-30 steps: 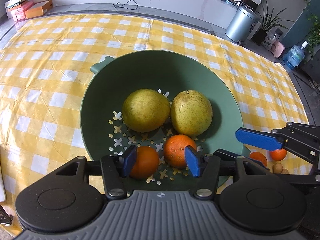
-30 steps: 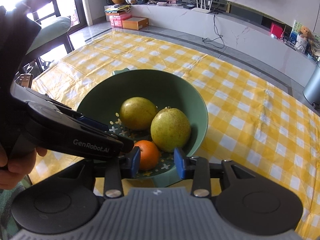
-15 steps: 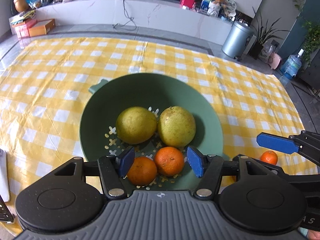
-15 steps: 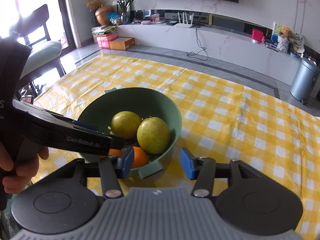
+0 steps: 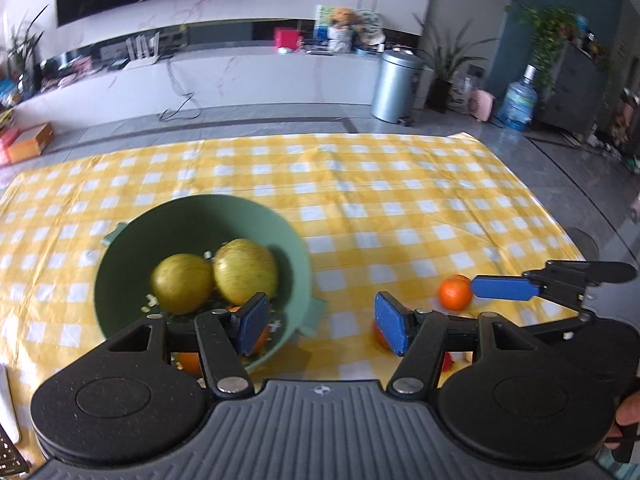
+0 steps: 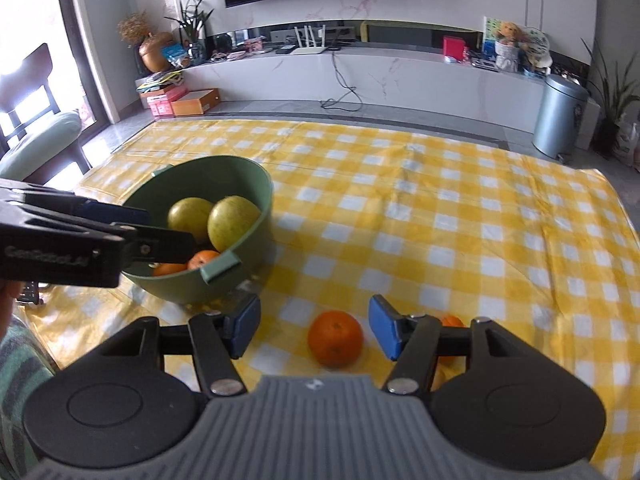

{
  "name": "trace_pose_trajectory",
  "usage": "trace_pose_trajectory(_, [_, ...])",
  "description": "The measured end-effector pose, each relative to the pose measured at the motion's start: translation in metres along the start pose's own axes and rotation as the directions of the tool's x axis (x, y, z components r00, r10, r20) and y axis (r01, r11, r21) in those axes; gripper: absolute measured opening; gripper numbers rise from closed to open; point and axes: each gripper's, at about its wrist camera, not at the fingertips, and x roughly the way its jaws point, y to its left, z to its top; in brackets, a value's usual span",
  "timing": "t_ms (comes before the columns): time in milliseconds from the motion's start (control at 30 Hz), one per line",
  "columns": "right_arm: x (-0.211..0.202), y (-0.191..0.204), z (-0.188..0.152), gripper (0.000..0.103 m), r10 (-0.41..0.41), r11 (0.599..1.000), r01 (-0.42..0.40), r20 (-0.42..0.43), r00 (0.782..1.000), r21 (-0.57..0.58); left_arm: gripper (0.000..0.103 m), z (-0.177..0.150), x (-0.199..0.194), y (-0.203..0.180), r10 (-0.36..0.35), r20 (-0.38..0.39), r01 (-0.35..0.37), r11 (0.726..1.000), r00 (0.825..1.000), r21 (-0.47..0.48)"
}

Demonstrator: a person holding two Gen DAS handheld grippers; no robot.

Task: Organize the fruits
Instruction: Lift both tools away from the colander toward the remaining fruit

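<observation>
A green colander bowl [image 5: 132, 248] [image 6: 240, 184] sits on the yellow checked tablecloth and holds two yellow-green pears [image 5: 244, 270] [image 6: 232, 222] and two oranges [image 6: 202, 259]. My left gripper [image 5: 320, 322] is open and empty, above the bowl's near right rim. My right gripper [image 6: 310, 330] is open and empty, with a loose orange [image 6: 335, 338] on the cloth between its fingers. A second loose orange [image 6: 452, 322] lies partly hidden behind its right finger. In the left wrist view a loose orange [image 5: 455, 292] lies beside the right gripper's blue fingertip [image 5: 502, 287].
The tablecloth [image 6: 440, 216] covers the table to its far edge. A silver bin [image 6: 558, 116], a low white cabinet [image 6: 360, 76] and plants stand beyond it. A chair with a green cushion [image 6: 36, 140] is at the left.
Both grippers have risen and pulled back from the bowl and opened wider. The right gripper has swung right over the loose oranges on the cloth.
</observation>
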Motion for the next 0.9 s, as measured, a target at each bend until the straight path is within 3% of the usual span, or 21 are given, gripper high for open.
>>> trace_pose_trajectory(333, [-0.011,-0.049,-0.031,0.069,-0.071,0.984,0.073,-0.015,0.997,0.162,0.071,-0.013,0.014,-0.053,-0.099,-0.019,0.1,0.99,0.995,0.1])
trace_pose_trajectory(767, [0.0,-0.085,-0.049,0.075,-0.093,0.922,0.091,-0.013,0.996,0.376,0.066,-0.039,0.048,-0.058,-0.149,-0.072,0.154,0.986,0.986,0.06])
trace_pose_trajectory(900, [0.006,-0.085,-0.049,0.074,-0.106,0.917,0.103,-0.014,0.994,0.386,0.065,-0.044,0.058,-0.056,-0.143,-0.075,0.146,0.989,0.987,0.034])
